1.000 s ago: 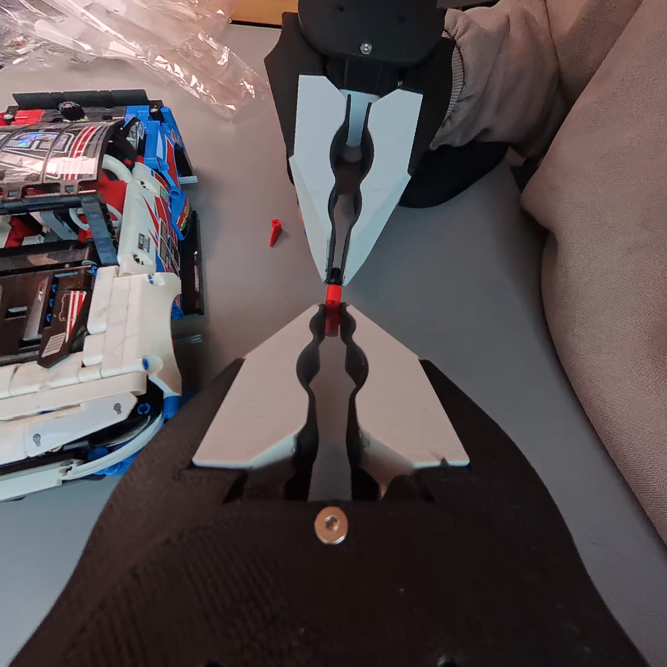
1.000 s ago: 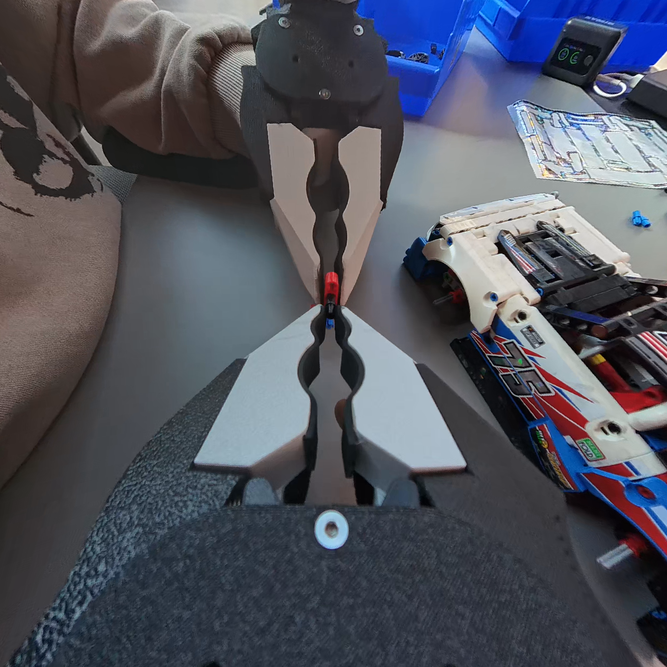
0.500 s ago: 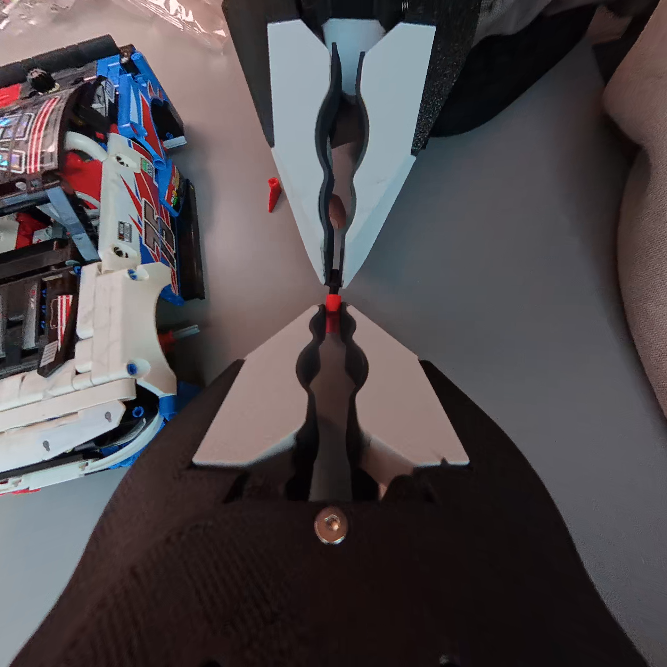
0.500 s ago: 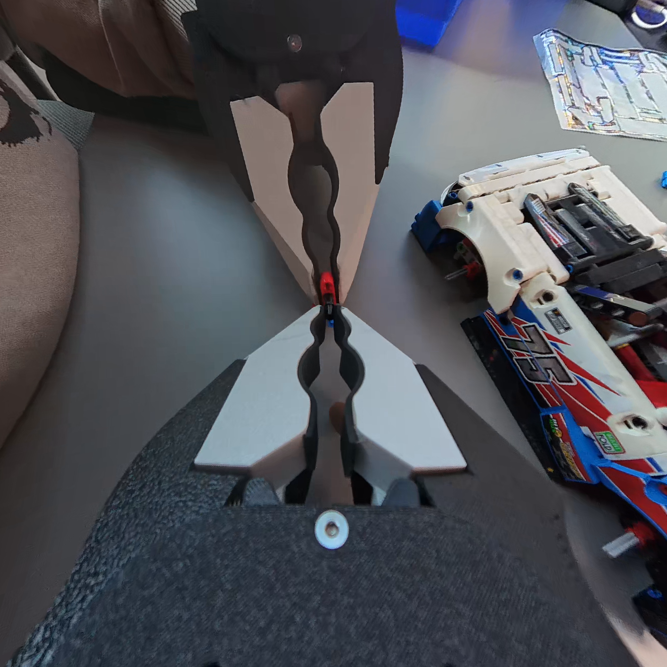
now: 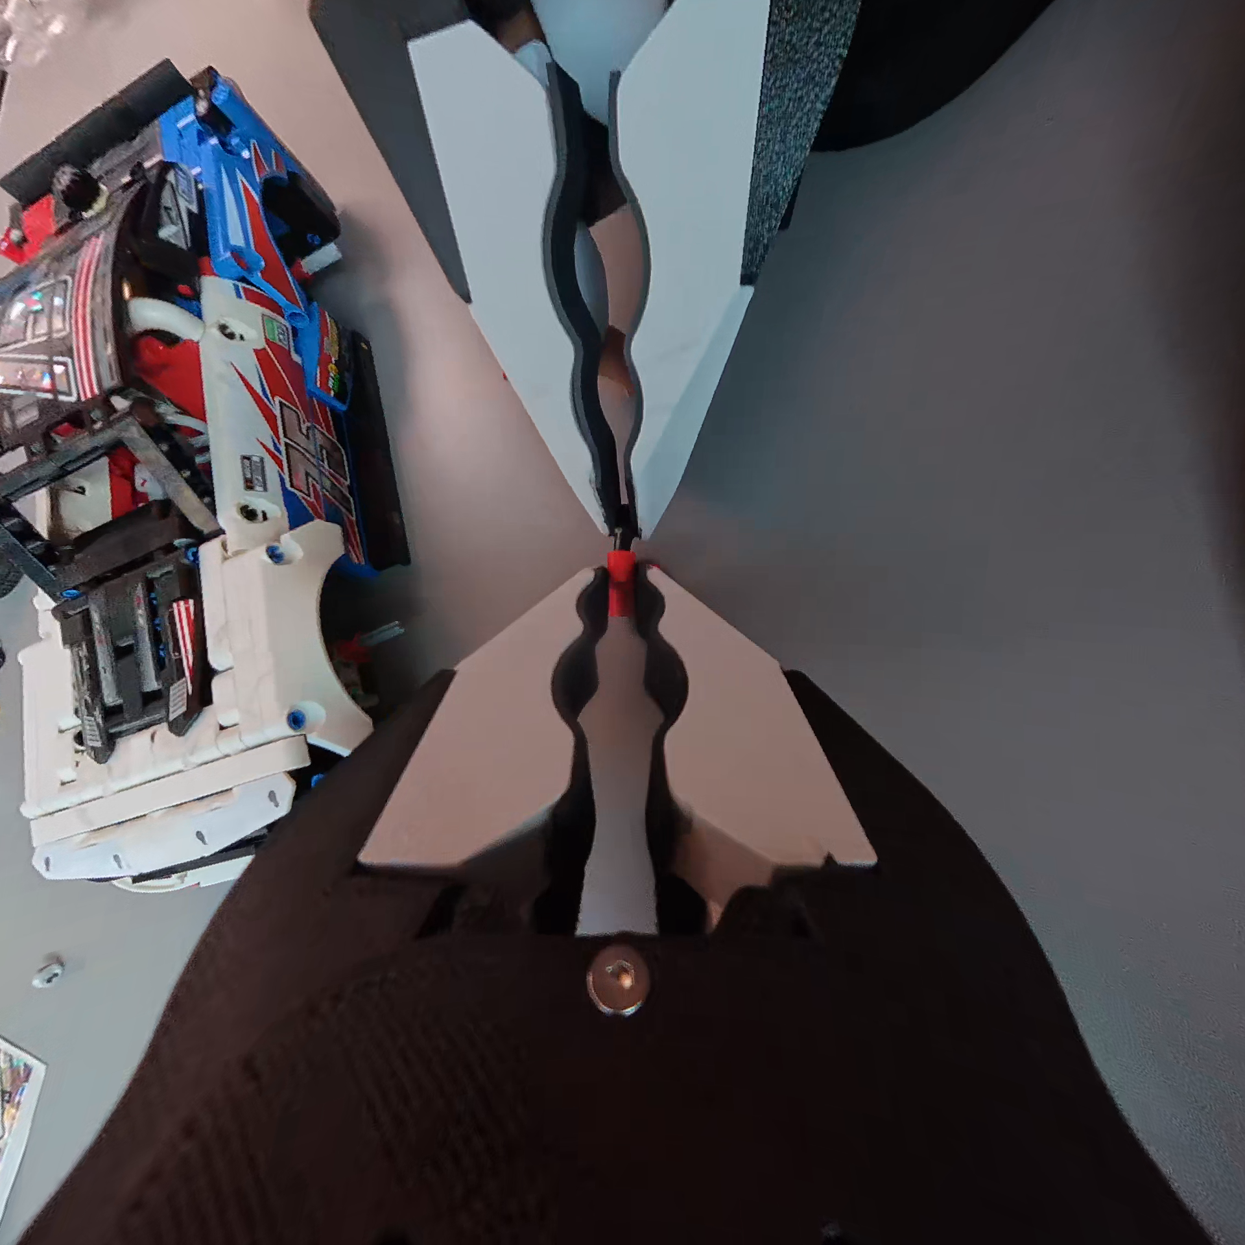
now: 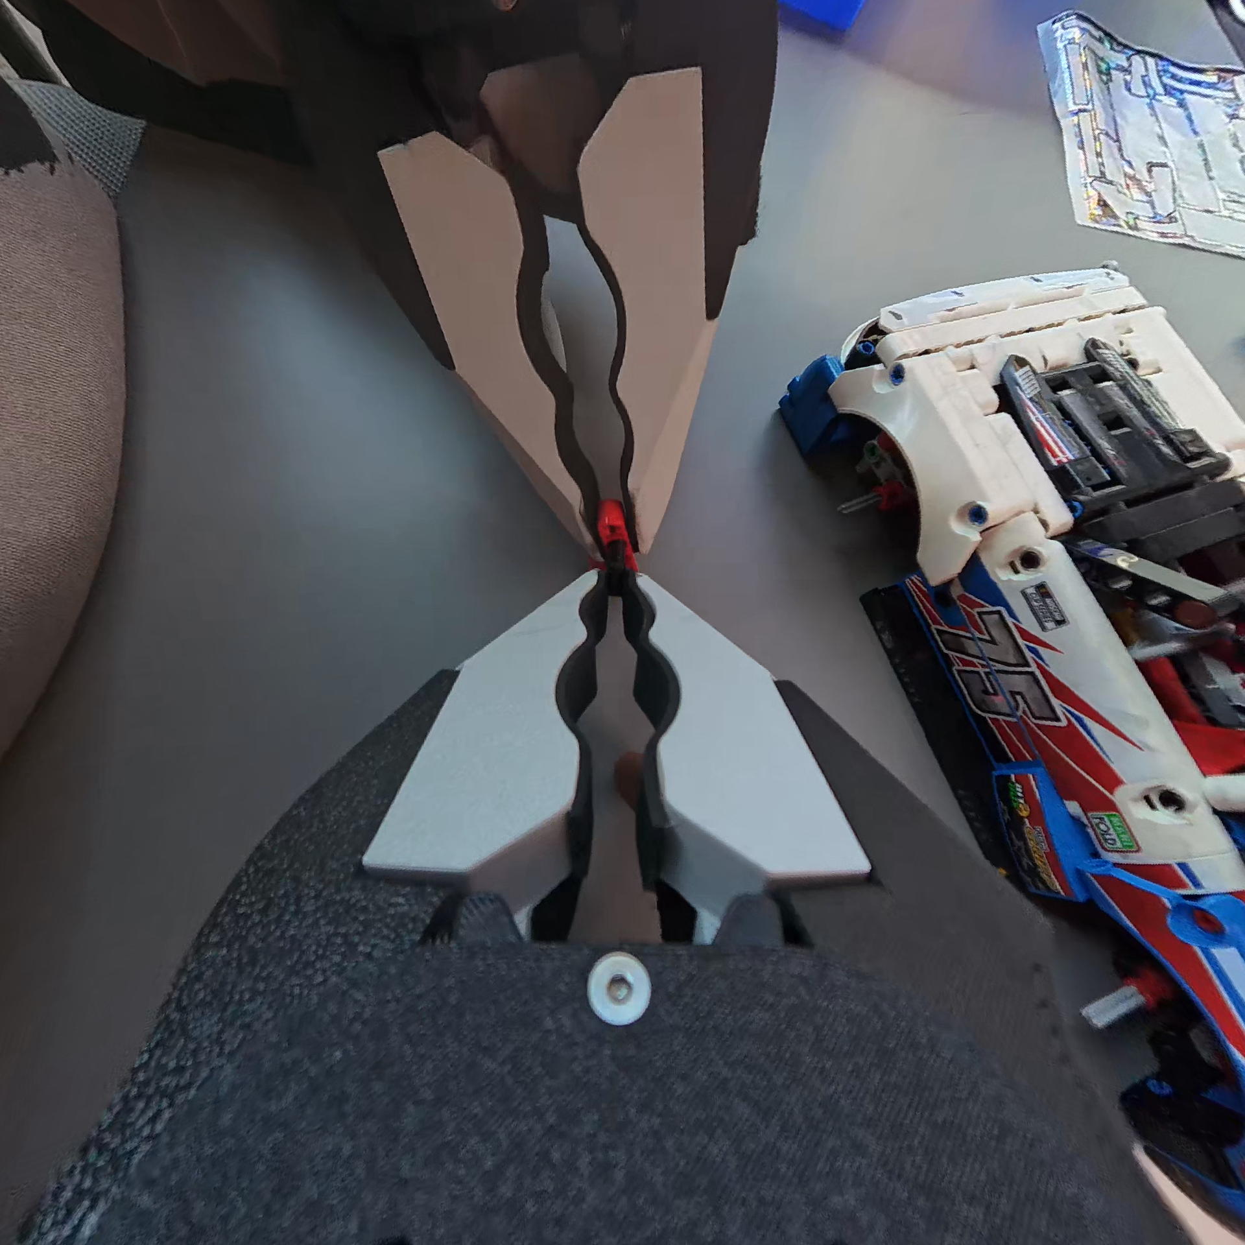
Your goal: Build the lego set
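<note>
Jaws pinching red pin (image 5: 620, 585), black pin (image 6: 614, 585)

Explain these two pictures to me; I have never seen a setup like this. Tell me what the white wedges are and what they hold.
No robot here: a person holds two hand-held two-finger grippers, each with a camera looking along its white wedge fingers. In the left wrist view, the left gripper is at the bottom, shut on a small red lego connector. The right gripper faces it tip to tip, pinching a thin black pin. The right wrist view shows the reverse. On the grey table lies a half-built white, red and blue lego race car and a printed sheet.
</note>
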The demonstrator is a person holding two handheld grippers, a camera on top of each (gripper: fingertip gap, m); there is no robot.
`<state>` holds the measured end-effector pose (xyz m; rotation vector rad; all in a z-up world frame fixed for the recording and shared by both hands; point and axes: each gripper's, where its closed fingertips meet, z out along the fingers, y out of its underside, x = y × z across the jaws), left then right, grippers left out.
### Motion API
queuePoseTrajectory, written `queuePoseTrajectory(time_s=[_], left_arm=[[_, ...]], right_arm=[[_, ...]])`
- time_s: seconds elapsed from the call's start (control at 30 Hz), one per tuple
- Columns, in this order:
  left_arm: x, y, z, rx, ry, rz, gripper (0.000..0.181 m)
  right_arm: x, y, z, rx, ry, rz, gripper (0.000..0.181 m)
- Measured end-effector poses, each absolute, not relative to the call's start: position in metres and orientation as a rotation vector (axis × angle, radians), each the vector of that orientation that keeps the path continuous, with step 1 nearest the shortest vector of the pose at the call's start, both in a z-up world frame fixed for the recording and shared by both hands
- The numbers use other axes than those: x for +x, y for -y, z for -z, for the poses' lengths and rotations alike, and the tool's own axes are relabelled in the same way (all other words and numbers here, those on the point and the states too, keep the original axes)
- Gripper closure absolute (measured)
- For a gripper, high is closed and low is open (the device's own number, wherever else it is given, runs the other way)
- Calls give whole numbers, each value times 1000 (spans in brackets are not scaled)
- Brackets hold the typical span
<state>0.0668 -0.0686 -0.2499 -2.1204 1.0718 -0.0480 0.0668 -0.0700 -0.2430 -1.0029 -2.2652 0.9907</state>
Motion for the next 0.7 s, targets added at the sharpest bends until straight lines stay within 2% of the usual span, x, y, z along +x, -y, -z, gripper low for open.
queuePoseTrajectory(time_s=[0.03, 0.27, 0.7], left_arm=[[67, 69, 250, -2125, -1076, 42, 175], [70, 72, 250, -2154, -1125, 6, 176], [73, 66, 250, -2145, -1282, -339, 176]], right_arm=[[67, 70, 243, -995, 2269, -982, 180], [71, 71, 244, -966, 2344, -887, 180], [77, 69, 243, -1160, 2395, -901, 181]])
